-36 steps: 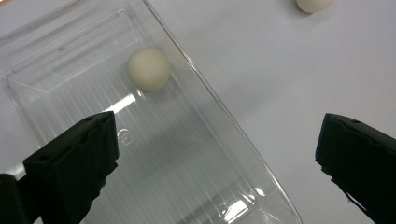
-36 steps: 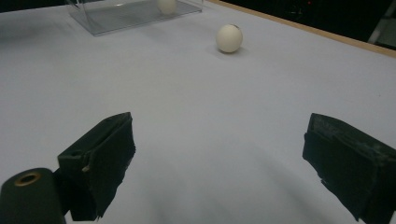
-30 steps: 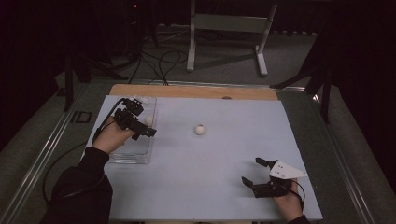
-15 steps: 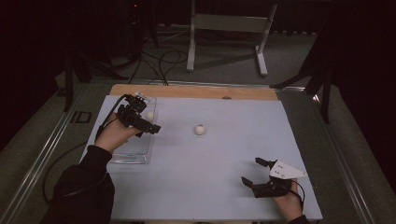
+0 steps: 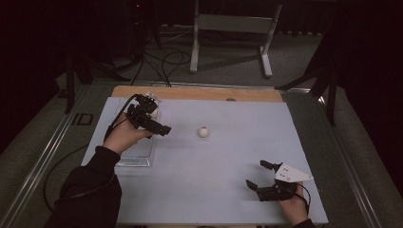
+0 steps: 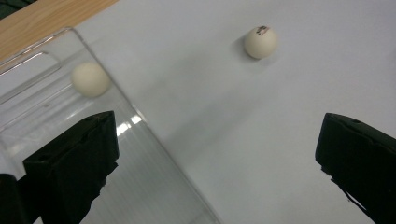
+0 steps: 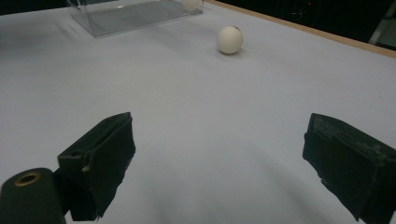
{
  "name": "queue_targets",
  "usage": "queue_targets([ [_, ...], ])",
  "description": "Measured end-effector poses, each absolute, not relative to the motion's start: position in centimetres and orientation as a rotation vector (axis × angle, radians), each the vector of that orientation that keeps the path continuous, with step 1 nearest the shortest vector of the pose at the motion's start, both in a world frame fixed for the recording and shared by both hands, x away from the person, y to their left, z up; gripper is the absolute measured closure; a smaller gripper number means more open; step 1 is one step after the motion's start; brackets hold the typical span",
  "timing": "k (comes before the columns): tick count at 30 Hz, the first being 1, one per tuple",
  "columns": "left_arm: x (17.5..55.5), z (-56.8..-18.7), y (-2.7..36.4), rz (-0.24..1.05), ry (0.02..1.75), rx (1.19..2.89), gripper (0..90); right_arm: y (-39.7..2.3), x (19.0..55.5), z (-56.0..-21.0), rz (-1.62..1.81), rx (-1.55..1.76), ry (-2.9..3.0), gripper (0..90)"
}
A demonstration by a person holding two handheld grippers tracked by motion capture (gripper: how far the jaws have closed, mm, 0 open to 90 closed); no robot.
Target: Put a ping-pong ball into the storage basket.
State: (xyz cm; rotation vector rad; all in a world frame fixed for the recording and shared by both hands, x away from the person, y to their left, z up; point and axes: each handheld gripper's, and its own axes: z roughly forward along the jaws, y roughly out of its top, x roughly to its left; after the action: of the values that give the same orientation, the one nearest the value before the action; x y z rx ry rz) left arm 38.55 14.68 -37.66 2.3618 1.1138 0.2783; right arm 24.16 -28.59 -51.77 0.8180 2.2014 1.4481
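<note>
Looking down from the high view, the left claw (image 5: pixel 161 129) hung spread and empty above the edge of the clear tray (image 5: pixel 138 154), while the loose ball (image 5: pixel 203 132) sat apart on the surface (image 5: pixel 228 180); the right claw (image 5: pixel 263 176) rested wide open near the front. In the left gripper view, a second ball (image 6: pixel 90 80) lay inside the tray and the loose one up ahead. In the right gripper view, that ball sat far off. Reaching well probably meant centring the jaws over the ball before closing gently, since it could roll.
</note>
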Motion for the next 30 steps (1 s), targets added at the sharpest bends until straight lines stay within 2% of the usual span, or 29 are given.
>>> queue_targets([
  [30, 39.1, -37.7, 10.2, 0.249, 1.026, 2.382, 0.6, -28.6, 24.1, -51.7, 1.453, 0.815, 2.198, 9.1],
])
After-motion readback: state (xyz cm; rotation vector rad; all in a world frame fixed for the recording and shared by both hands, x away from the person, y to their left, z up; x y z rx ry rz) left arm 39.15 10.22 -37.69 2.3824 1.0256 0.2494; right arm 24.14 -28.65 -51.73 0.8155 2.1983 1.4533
